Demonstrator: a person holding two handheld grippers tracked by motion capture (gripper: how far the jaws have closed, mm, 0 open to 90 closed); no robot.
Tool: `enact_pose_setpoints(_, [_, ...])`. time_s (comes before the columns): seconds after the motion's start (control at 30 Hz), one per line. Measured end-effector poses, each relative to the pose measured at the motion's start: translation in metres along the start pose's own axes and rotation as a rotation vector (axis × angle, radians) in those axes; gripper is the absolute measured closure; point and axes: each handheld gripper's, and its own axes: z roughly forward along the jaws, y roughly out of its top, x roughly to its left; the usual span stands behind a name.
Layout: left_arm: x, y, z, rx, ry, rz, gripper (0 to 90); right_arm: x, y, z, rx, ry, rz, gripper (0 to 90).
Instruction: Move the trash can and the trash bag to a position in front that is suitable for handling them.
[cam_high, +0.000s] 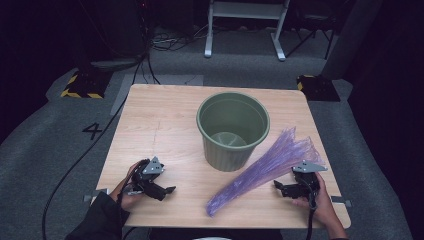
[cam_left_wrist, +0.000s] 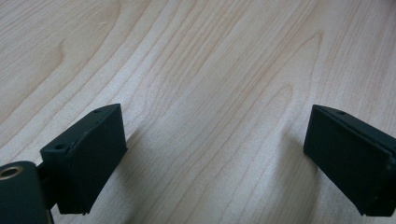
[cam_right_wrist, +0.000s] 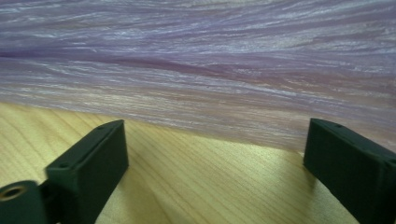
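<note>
High view: wooden table (cam_high: 165, 120) on grey carpet, dark room behind. Green ribbed bucket (cam_high: 233, 130) stands upright near table centre, open top; pale patch at its bottom, can't tell what that is. Purple plastic bag (cam_high: 270, 167), crinkled and bunched long, lies flat on the table just right of the bucket, running from the near edge up toward the far right and fanning out at the far end. Left gripper (cam_high: 169, 190) at near-left of table, held in left hand (cam_high: 129, 192), pointing right, well apart from the bag. Right gripper (cam_high: 276, 187) at near-right, held in right hand (cam_high: 320, 202), pointing left, tips just beside the bag. Black cable (cam_high: 75, 162) trails over the floor at left.

Left gripper view: jaws spread wide, nothing between them, bare wood grain under them.

Right gripper view: jaws spread wide, nothing pinched. Purple plastic bag (cam_right_wrist: 196, 70) crosses the upper frame just past the tips, resting on the wood.
</note>
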Motion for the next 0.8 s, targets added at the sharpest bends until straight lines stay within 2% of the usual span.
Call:
enact_pose_setpoints(0.03, [0.0, 0.0, 0.0, 0.0, 0.0, 0.0, 4.5, 0.0, 0.0, 0.0, 0.0, 0.0, 0.0, 7.3])
enact_pose_setpoints(0.1, [-0.001, 0.0, 0.0, 0.001, 0.008, -0.007, 4.0, 0.0, -0.001, -0.001, -0.014, 0.01, -0.009, 14.5])
enact_pose_setpoints(0.17, [-0.002, -0.001, 0.0, 0.002, 0.021, -0.019, 3.8, -0.001, -0.001, -0.002, -0.022, 0.01, -0.008, 15.9])
enact_pose_setpoints(0.47, [-0.003, -0.001, -0.001, 0.005, 0.025, -0.025, 3.3, 0.001, -0.002, -0.008, -0.079, 0.029, -0.035, 15.8])
enact_pose_setpoints(0.5, [-0.003, -0.001, -0.001, 0.005, 0.025, -0.026, 3.3, 0.0, -0.002, -0.011, -0.094, 0.039, -0.022, 16.3])
enact_pose_setpoints(0.63, [-0.003, -0.001, -0.001, 0.005, 0.025, -0.026, 3.3, 0.003, 0.001, -0.016, -0.107, 0.034, -0.034, 17.6])
enact_pose_setpoints(0.7, [-0.003, -0.001, -0.001, 0.004, 0.025, -0.026, 3.3, 0.006, 0.004, -0.022, -0.136, 0.038, -0.034, 17.8])
enact_pose_setpoints(0.8, [-0.003, -0.001, -0.001, 0.004, 0.025, -0.026, 3.2, 0.01, 0.01, -0.028, -0.155, 0.018, -0.051, 17.8])
